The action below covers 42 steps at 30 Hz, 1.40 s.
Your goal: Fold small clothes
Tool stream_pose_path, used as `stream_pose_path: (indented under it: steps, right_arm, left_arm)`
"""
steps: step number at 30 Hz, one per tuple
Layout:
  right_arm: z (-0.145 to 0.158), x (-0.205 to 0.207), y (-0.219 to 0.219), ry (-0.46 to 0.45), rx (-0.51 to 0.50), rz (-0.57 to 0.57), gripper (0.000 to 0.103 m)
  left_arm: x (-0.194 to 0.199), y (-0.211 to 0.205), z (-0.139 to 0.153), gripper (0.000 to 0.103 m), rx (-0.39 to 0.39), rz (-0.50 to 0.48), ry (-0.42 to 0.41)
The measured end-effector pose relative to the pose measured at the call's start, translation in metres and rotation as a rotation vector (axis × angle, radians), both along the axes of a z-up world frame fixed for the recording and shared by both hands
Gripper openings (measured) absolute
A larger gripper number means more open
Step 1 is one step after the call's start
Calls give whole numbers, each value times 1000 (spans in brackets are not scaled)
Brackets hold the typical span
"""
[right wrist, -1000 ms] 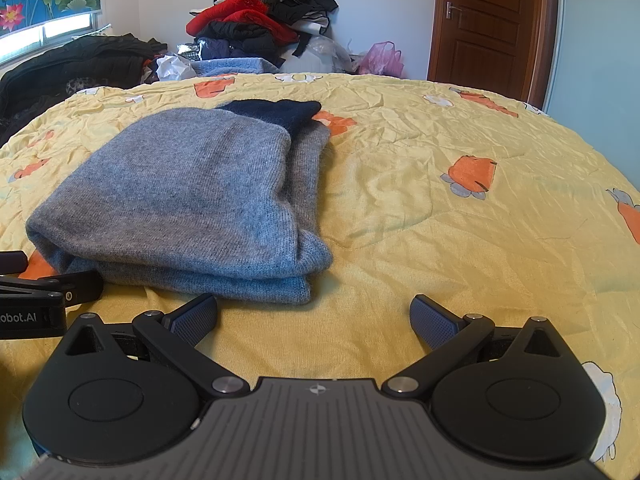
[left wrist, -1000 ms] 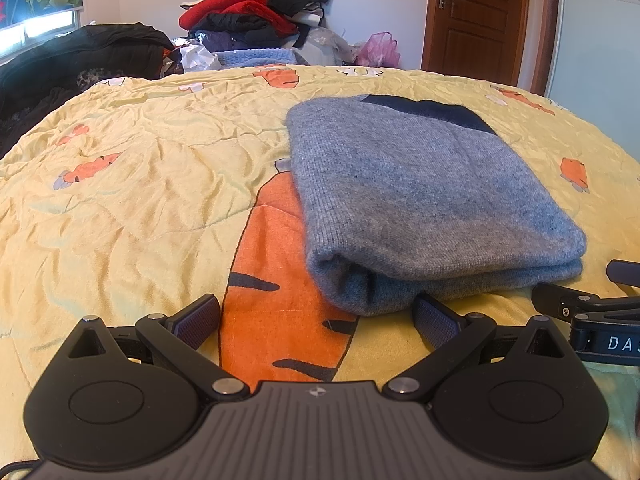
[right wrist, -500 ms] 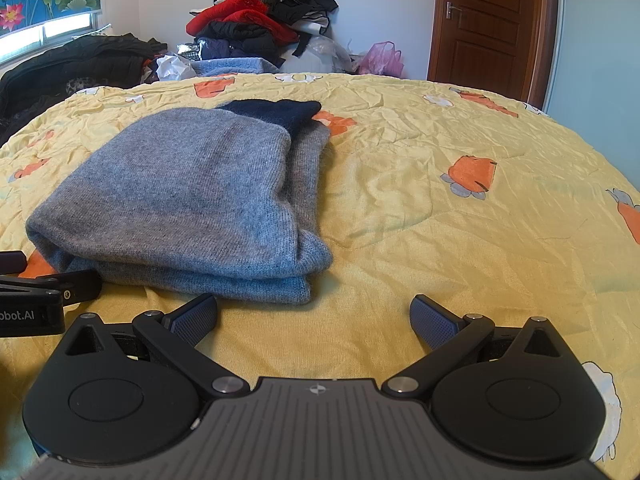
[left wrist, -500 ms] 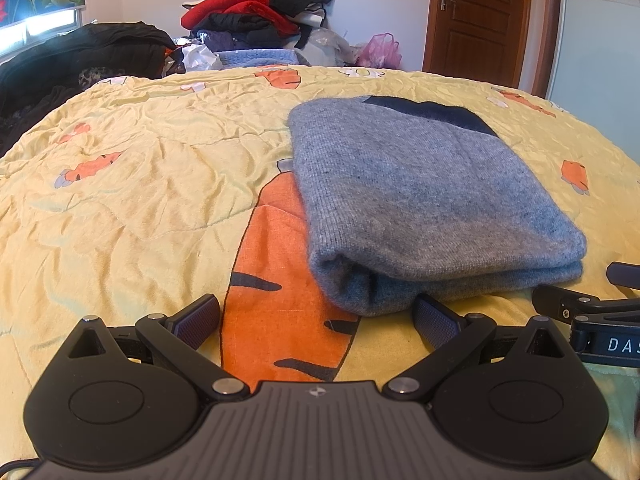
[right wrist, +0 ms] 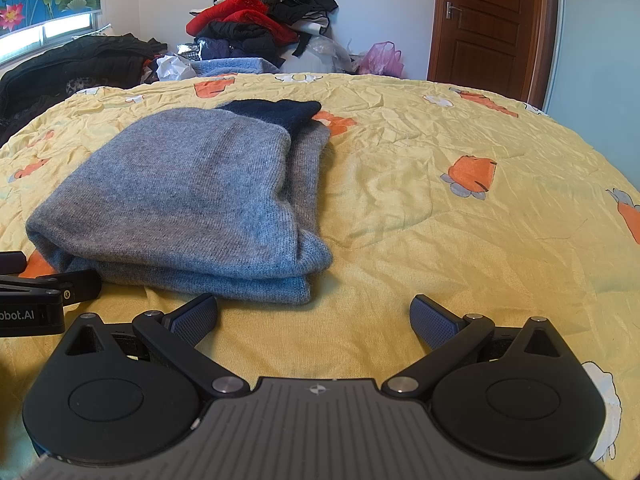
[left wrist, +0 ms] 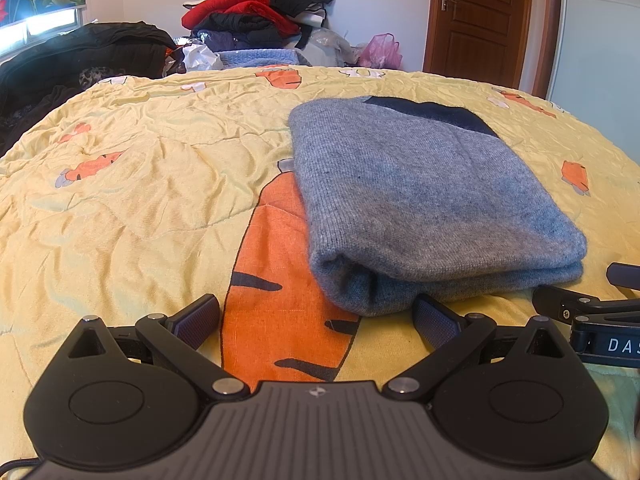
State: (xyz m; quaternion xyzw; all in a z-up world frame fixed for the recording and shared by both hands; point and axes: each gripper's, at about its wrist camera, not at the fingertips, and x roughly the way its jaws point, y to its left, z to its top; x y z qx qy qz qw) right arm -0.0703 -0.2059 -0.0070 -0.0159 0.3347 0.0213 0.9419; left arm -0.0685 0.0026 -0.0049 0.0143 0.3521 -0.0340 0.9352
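A folded grey knit garment [left wrist: 420, 200] with a dark navy part at its far end lies on the yellow carrot-print bedspread [left wrist: 140, 200]. My left gripper [left wrist: 318, 316] is open just short of the garment's near left corner, its right finger close to the fold. In the right wrist view the same garment [right wrist: 192, 196] lies left of centre. My right gripper [right wrist: 314, 316] is open near its right front corner, with only bedspread [right wrist: 440, 220] between the fingers. Each gripper shows at the edge of the other's view.
A tall heap of red, black and blue clothes [left wrist: 256, 20] stands beyond the bed's far edge. Dark clothing [left wrist: 80, 56] lies at the far left. A brown door [left wrist: 476, 16] is at the back right, with a pink bag [left wrist: 380, 52] beside it.
The left wrist view has shifted slightly, so the garment sits a little lower and closer. The right gripper and the garment have stayed still.
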Motion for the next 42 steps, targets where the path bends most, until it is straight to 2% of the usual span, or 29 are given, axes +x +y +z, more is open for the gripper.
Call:
stream_pose_path:
  steps: [16,21,24,27,31,34,36,39,42]
  right_arm:
    - [0,0,0,2,0,1,103]
    - [6,-8,-5,37,11,15,103]
    - [9,-23,-10,51,8,-6,103]
    - [12,-38,-12,72,-7,25,103]
    - [21,-53,-11,45,-30,73,103]
    - [27,-56,-10,39,-4,90,103]
    - [28,-54,-8,49,9,103,103]
    - [28,-47,-2,65,-6,108,102]
    - [30,-40,1,67,-4,99,102]
  left_arm:
    - [0,1,1,103,12,0,8]
    - [-2,2,3,103,12,-12,29]
    - [-9,5,7,103,-15,14,43]
    - [-25,5,14,103,-29,31,49]
    - [-45,1,21,103,-68,-23,68]
    - [-54,0,30,103,-111,-31,90]
    - [-60,-1,39,103,-119,-21,73]
    - [-71,-3,53,103,-94,11,-1]
    - [-70,-4,55,103,-80,15,17]
